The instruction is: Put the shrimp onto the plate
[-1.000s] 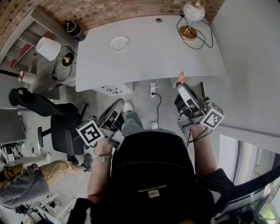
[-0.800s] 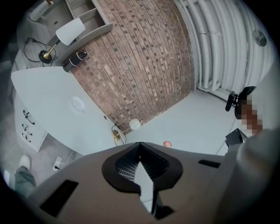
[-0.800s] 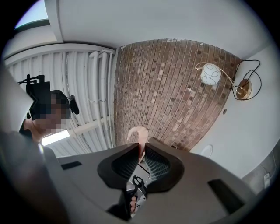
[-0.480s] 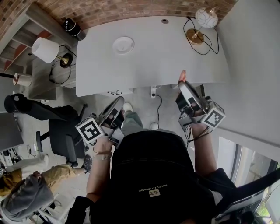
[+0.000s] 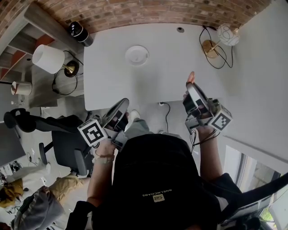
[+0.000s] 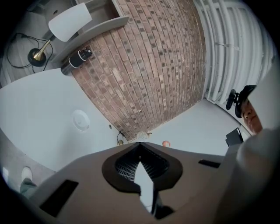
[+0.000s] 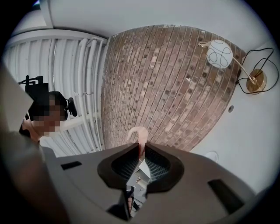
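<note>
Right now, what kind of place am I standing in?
Probably an office or studio workspace: a white desk set against a brick wall, a black office chair nearby, and a shaded lamp off to the desk's side.

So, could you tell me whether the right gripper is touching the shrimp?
Touching. The right gripper has its jaws closed on the shrimp. The right gripper view shows this plainly, with the shrimp's pink curled end sticking out beyond the jaw tips.
</note>
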Demonstrator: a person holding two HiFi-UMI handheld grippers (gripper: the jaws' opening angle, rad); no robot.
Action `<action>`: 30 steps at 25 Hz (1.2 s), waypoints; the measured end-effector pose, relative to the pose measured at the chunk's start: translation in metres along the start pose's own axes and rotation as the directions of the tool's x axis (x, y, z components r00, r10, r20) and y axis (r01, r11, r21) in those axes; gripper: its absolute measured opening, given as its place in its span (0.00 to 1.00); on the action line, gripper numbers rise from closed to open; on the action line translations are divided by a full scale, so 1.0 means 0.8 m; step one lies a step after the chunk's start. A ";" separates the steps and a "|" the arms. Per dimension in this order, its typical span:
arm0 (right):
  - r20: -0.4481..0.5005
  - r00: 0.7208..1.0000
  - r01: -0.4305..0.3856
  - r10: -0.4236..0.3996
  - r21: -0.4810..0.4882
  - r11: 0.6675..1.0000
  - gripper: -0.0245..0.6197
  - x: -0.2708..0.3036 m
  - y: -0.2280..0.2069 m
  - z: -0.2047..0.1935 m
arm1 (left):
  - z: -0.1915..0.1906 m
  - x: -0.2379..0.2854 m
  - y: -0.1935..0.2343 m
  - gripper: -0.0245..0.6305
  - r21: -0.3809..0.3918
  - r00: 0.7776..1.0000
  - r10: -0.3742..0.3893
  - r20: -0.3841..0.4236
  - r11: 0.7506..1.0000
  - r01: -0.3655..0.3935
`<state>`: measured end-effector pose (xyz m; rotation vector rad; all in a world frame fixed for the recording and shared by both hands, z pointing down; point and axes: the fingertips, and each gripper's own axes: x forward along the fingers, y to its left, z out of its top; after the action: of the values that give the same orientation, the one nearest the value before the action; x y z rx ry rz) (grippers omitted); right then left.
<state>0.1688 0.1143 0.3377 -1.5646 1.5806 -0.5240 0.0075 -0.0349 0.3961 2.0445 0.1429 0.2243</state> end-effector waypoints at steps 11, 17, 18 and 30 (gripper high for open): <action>-0.016 0.998 0.061 -0.062 -0.040 0.997 0.10 0.112 -0.036 -0.002 | 0.088 -0.016 0.062 0.04 -0.057 1.000 0.001 -0.009 0.998 -0.002; -0.041 0.994 0.103 -0.106 -0.076 0.992 0.10 0.150 -0.052 -0.009 | 0.120 -0.026 0.088 0.04 -0.071 1.000 0.006 0.000 0.997 -0.006; -0.043 0.993 0.107 -0.111 -0.078 0.991 0.10 0.156 -0.055 -0.011 | 0.124 -0.028 0.092 0.04 -0.074 1.000 0.011 0.004 0.997 -0.011; -0.125 0.984 0.114 -0.127 -0.102 0.988 0.10 0.212 -0.087 -0.023 | 0.150 -0.053 0.111 0.04 -0.106 0.996 0.046 0.075 0.994 -0.038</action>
<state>0.2171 -0.0626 0.3580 -1.7361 1.6362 -0.6379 -0.0066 -0.1883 0.4160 1.9504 0.0392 0.1750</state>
